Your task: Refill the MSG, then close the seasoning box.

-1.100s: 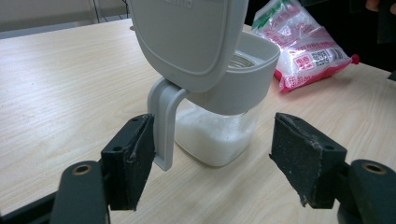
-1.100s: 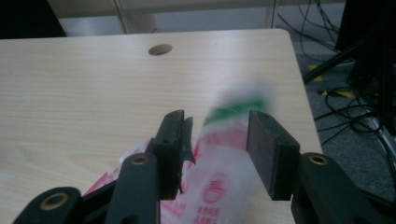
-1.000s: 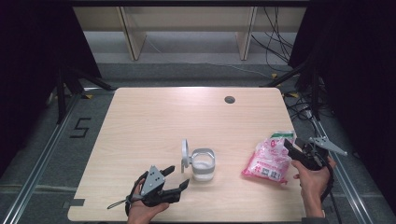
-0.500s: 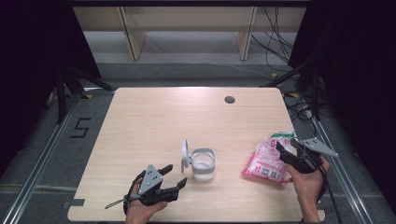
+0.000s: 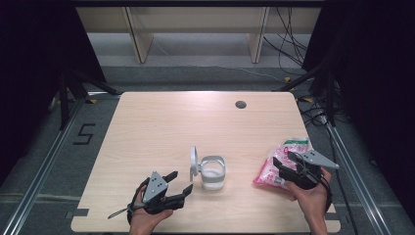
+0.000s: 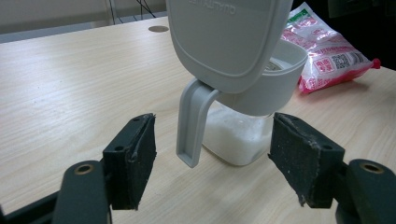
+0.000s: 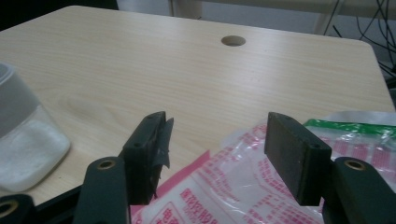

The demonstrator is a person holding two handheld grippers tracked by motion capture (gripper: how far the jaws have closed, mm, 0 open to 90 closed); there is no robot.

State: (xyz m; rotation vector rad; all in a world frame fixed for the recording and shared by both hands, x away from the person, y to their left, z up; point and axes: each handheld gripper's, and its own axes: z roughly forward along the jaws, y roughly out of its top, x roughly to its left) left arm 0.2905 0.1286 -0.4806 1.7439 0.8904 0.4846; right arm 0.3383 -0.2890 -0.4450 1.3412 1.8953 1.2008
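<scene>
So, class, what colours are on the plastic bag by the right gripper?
The plastic bag is clear with pink-red printing and a green strip at one end, best seen in the right gripper view.

One wooden table [image 5: 161, 127], with one round cable hole [image 5: 240, 104] near its far edge. One clear container [image 5: 213, 173] holding white grains; one grey flip lid [image 5: 194, 160] standing open on it. One pink-and-white printed bag [image 5: 278, 164]. Two hand-held grippers: left gripper [image 5: 179, 184] and right gripper [image 5: 283, 162], two black jaws each. Two hands. Two pale furniture legs [image 5: 136, 34] beyond the table.
</scene>
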